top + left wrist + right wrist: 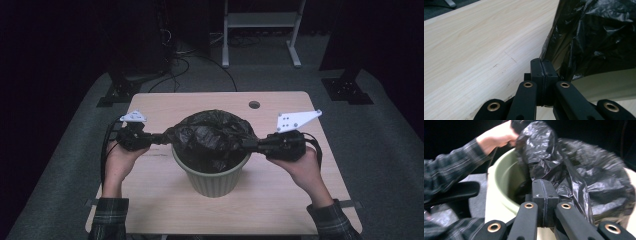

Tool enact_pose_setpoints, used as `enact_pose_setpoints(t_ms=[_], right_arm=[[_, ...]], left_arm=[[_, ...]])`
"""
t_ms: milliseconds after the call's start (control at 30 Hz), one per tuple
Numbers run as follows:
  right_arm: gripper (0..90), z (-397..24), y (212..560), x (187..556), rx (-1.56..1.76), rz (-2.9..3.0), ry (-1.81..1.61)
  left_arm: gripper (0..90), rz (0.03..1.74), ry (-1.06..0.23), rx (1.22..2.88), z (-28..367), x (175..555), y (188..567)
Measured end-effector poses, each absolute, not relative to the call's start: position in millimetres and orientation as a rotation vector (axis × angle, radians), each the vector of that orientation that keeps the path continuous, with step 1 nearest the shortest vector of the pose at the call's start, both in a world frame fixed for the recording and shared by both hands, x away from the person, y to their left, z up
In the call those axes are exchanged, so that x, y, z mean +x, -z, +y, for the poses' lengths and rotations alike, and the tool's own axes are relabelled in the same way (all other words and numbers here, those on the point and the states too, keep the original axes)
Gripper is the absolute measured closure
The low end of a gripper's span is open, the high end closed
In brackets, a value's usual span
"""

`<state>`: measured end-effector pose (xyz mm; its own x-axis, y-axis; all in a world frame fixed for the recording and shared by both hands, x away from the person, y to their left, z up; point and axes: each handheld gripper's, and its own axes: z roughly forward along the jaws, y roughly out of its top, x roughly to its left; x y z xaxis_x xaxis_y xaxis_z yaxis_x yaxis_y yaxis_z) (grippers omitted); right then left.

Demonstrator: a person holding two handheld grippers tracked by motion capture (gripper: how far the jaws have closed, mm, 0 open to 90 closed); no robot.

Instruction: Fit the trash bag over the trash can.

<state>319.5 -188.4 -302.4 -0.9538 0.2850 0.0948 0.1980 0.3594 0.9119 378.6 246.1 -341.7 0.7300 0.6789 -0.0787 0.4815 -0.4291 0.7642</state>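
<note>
Black crinkled bin bag (212, 134), glossy, bulging over green bin (215, 179)

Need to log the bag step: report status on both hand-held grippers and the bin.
Left hand-held gripper and right hand-held gripper both shut on black bag. Bag stretched across green bin. Nothing in the way.

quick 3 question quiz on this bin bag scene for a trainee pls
1. True or false: both grippers are shut on the black bag.
2. What does the bag sit in? A) green bin B) cardboard box C) metal tray
3. On which side of the bin does the left gripper hold the bag in the high view?

Key:
1. True; the left fingers and the right gripper each pinch plastic.
2. A
3. The left side, over the wooden table.
</note>
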Motion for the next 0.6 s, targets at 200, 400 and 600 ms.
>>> enact_pose_setpoints(t_ms=[200,400,600], right_arm=[[90.0,-186,316,297,0.403,2.576,-1.701],[90.0,-180,339,278,0.356,2.661,-1.71],[90.0,-170,371,269,0.345,2.787,-1.636]], left_arm=[[89.7,0.859,-0.31,2.119,247,368,339],[89.7,0.852,-0.308,2.106,249,359,341],[89.7,0.86,-0.282,2.112,246,360,352]])
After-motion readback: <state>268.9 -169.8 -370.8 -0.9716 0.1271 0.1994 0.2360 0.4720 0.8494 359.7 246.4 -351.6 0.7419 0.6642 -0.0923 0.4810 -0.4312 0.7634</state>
